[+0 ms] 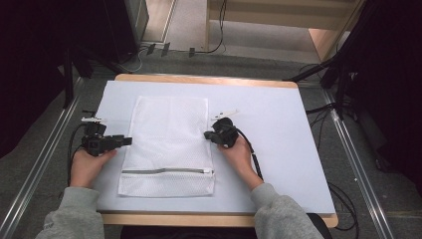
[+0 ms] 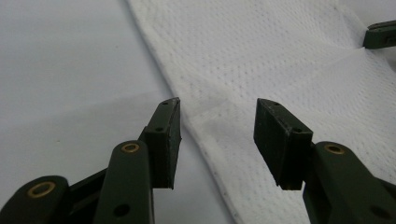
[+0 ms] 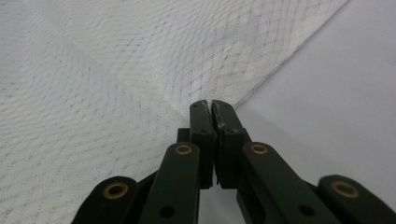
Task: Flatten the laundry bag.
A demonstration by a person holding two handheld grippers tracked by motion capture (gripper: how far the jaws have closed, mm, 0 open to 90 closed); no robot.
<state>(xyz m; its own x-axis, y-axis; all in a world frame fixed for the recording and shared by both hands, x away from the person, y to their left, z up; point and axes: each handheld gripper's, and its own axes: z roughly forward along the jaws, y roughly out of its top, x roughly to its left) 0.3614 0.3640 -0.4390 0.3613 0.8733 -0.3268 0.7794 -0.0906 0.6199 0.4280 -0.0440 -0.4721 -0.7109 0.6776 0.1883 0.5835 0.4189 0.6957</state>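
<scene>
L gripper (image 1: 124, 141) sits at the left edge of the white mesh bag (image 1: 166, 144), jaws wide apart w/ nothing between them; the bag's edge lies just beyond the tips. Bag lies flat mid-table on the white sheet (image 1: 278, 129), zipper (image 1: 166, 171) near the person's end. R gripper (image 1: 208, 134) is at the bag's right edge, jaws closed tight, pinching the mesh edge.

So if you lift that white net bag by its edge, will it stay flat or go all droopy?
Probably droopy: the mesh bag is thin netting and already puckers where the right gripper pinches its edge. It likely weighs little. Its zipper end might hang a bit lower.
</scene>
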